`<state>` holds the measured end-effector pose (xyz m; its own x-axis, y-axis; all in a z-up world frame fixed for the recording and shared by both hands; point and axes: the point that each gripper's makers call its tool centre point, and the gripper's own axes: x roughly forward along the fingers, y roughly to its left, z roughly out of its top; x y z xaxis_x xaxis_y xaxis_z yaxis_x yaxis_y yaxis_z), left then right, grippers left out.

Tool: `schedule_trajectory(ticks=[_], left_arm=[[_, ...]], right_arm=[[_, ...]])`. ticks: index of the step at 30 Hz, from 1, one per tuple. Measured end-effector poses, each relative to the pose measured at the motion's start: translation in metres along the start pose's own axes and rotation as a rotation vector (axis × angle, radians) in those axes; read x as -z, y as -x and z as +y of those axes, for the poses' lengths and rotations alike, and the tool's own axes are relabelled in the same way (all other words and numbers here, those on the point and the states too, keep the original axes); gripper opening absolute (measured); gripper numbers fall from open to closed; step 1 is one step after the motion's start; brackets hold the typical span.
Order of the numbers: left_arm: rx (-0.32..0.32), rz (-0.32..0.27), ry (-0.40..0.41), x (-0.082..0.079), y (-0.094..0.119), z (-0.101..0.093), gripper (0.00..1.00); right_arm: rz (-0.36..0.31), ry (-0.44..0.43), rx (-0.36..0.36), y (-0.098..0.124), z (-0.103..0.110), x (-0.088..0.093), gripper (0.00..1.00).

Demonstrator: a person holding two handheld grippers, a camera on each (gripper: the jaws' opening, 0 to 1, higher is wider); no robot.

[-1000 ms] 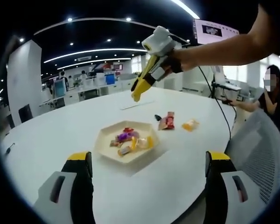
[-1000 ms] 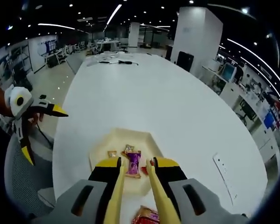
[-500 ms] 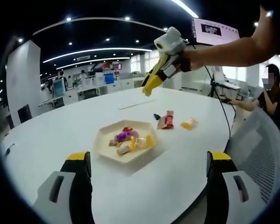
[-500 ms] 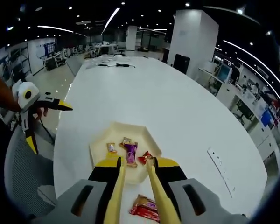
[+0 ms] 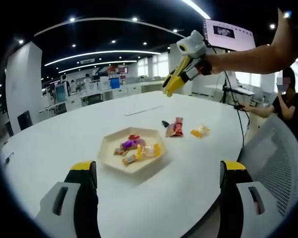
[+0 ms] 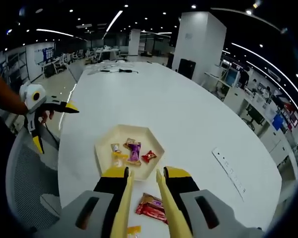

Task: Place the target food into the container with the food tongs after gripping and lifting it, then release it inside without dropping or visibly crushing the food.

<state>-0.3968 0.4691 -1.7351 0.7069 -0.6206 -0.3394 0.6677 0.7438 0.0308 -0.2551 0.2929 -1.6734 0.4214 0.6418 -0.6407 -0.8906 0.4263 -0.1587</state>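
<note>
Several wrapped snacks already lay in the hexagonal tray [image 5: 111, 159] on the table [image 5: 54, 144], so part of the job looked done. Two were left outside it: a red packet [image 5: 176, 127] just right of the tray and a yellow one [image 5: 200, 131] beyond. The right gripper [image 6: 142, 174] hung above, its tongs nearly together and empty. The left gripper [image 5: 159, 171] waited near, jaws spread wide.

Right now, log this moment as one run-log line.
left tool: open, empty | right tool: nearly shut, empty, raised | tray: wrapped snacks inside | red packet: on table, outside tray
</note>
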Motion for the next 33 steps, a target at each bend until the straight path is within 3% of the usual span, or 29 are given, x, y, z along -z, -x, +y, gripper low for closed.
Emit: schedule_trajectory(ticks=[19, 33], left_arm=[[-0.013, -0.004, 0.004, 0.000, 0.001, 0.002, 0.99], [-0.016, -0.008, 0.005, -0.001, 0.001, 0.002, 0.99]], right_arm=[[0.012, -0.040, 0.041, 0.042, 0.000, 0.041, 0.27], [0.013, -0.038, 0.054, 0.058, 0.005, 0.050, 0.27]])
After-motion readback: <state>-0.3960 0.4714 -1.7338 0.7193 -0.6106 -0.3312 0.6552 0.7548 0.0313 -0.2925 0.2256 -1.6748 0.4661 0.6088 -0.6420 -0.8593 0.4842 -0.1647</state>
